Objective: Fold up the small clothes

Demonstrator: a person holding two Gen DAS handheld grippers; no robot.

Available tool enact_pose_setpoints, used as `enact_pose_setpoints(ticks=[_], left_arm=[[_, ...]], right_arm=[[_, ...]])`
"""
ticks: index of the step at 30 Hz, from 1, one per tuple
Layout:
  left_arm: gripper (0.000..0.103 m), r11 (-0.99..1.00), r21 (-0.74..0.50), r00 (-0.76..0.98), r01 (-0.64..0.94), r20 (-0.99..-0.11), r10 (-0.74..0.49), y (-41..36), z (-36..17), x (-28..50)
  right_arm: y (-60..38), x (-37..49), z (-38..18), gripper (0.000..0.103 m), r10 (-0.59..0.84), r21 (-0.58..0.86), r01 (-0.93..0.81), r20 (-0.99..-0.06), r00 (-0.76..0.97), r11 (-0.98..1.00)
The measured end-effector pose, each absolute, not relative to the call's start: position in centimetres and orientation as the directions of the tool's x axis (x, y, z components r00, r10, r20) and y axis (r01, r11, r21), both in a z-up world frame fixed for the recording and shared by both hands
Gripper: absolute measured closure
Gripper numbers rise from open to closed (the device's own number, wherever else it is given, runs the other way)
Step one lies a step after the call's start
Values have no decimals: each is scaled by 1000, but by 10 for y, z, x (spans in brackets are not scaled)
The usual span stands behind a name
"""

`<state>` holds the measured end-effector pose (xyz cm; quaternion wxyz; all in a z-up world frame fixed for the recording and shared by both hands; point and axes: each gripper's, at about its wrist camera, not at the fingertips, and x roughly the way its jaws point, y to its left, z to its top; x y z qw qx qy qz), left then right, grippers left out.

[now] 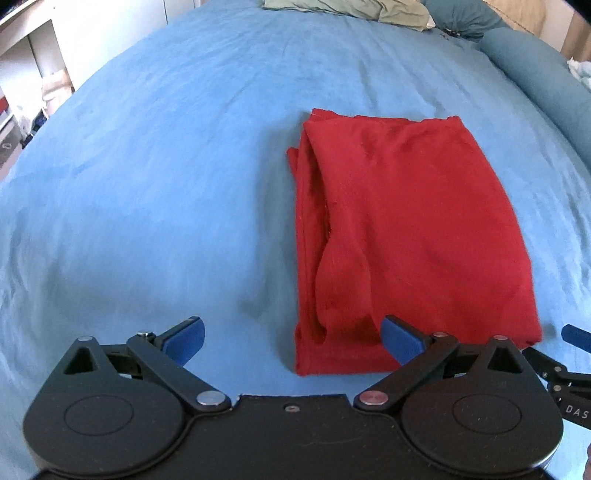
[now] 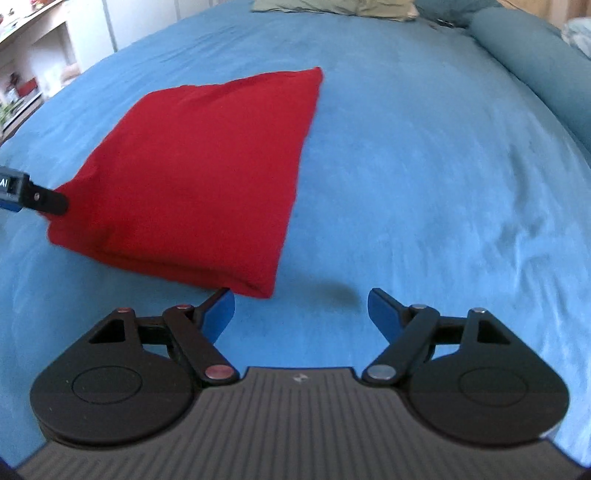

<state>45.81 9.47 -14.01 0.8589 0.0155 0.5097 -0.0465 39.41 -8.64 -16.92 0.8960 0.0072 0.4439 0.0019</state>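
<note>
A red garment lies folded into a rough rectangle on the blue bed sheet. Its layered edges show along its left side in the left wrist view. My left gripper is open and empty, at the garment's near left corner, with its right finger against the near edge. The garment also shows in the right wrist view. My right gripper is open and empty, just off the garment's near right corner. The left gripper's finger touches the garment's left edge there.
An olive-green cloth pile lies at the far end of the bed. A teal bolster runs along the right side. White shelves and boxes stand beyond the bed's left edge.
</note>
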Motion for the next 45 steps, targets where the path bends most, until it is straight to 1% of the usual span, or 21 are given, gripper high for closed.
enact_pose_setpoints(ticks=[5,9,11,14,16,21,23,25,26,29,32,35,37,39,42,45], left_arm=[[0,997,18,479,79,-878,-22,98,-145,465],[0,990,101,444,103,-895,45,102,-164,459],[0,990,88,435,109,-900,32,107,-176,452],[0,997,42,436,62,-900,11,117,-183,447],[0,996,60,441,65,-897,26,114,-183,446],[1,995,76,438,68,-898,39,110,-161,446],[0,993,82,470,86,-882,32,108,-143,442],[0,991,77,514,110,-857,9,106,-125,440],[0,991,70,534,117,-845,-3,106,-116,440],[0,991,31,583,134,-811,-53,105,-95,453],[0,989,-38,568,143,-815,-113,106,-98,483],[0,975,-152,512,165,-831,-216,104,-121,514],[2,974,-175,478,144,-849,-223,104,-135,526],[9,975,-185,459,123,-861,-221,106,-146,534],[10,969,-224,444,104,-861,-247,108,-154,540],[13,962,-246,438,119,-857,-273,104,-161,547]], right_arm=[[-96,404,-167,10,-63,-21,74,-782,621,997],[-103,403,-171,10,-72,-30,79,-795,602,996],[-104,404,-176,10,-66,-28,74,-802,593,997],[-106,405,-182,10,-59,-23,69,-803,593,997],[-107,406,-182,10,-54,-19,65,-803,594,998],[-117,401,-169,8,22,49,30,-812,584,998],[-124,394,-153,8,54,83,21,-792,608,996],[-135,389,-135,2,90,136,20,-753,652,991],[-141,389,-126,0,107,162,21,-739,665,986],[-157,401,-104,0,160,245,25,-704,692,969],[-165,427,-96,0,208,296,13,-702,681,955],[-167,467,-109,0,241,331,42,-762,601,943],[-165,486,-122,0,271,365,49,-769,579,930],[-160,499,-134,0,291,382,50,-776,560,923],[-154,513,-150,0,324,407,41,-781,534,913],[-148,521,-164,0,342,435,65,-783,519,898]])
